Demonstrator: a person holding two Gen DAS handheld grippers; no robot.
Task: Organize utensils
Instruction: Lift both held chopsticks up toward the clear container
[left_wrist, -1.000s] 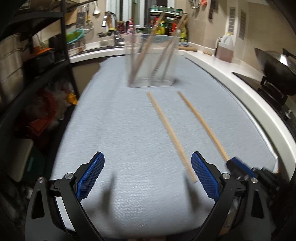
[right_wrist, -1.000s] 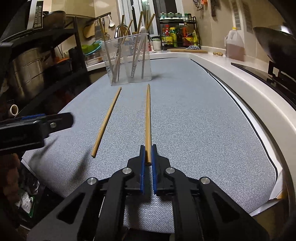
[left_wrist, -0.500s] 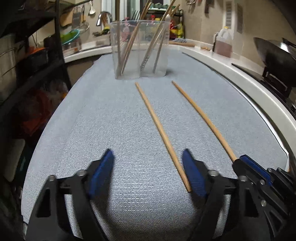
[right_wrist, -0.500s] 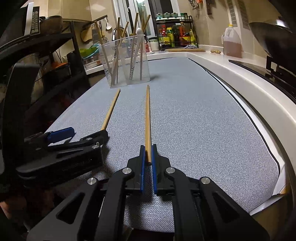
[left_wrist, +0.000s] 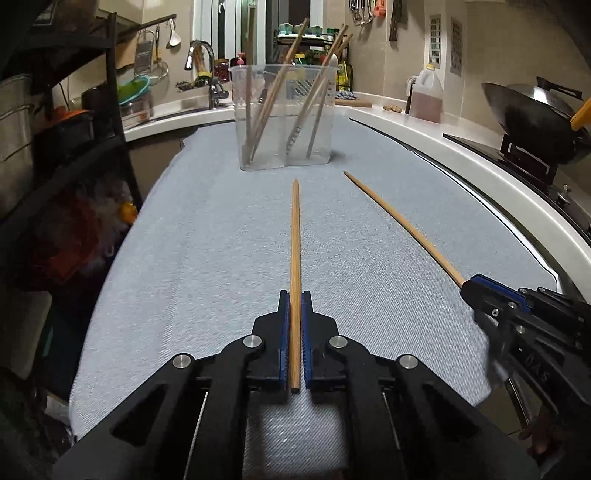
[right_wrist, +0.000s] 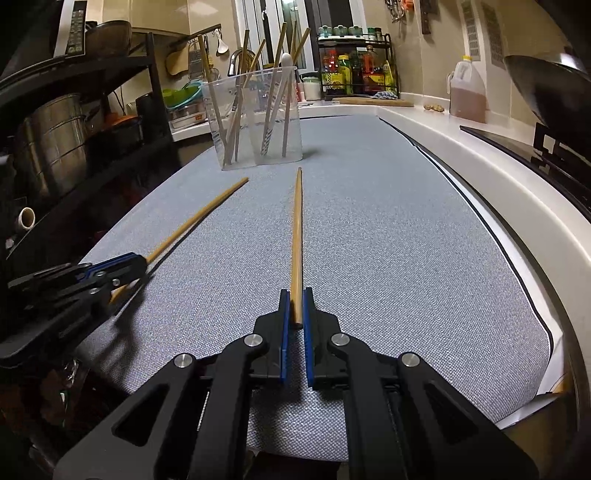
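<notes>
Both claws are loaded now. Your left claw is pressed together on the near end of the left chopstick, and your right claw is pinching the tail of the right chopstick the same way. Both sticks run forward over the grey mat on the tabletop, tips pointing at the clear utensil holder standing at the far end of the mat, which already has chopsticks and other utensils leaning in it.

In the left view the stick sits deep between the pads, its butt end well back in the jaws. In the right view the butt barely reaches past the front of the pads, so that looks the shallower hold. Whether either stick is clear of the mat, you can't tell from here.

The job in hand, as I read it, is lift and carry to the holder. Raise both ends evenly and keep the squeeze firm, because a long stick held at one end will want to droop or swivel. Watch the right one especially. Tilt the tips downward only once they're above the holder's rim, and aim for a gap between the utensils already leaning there so you don't knock the holder over. Go one claw at a time at the rim to avoid crossing sticks.
</notes>
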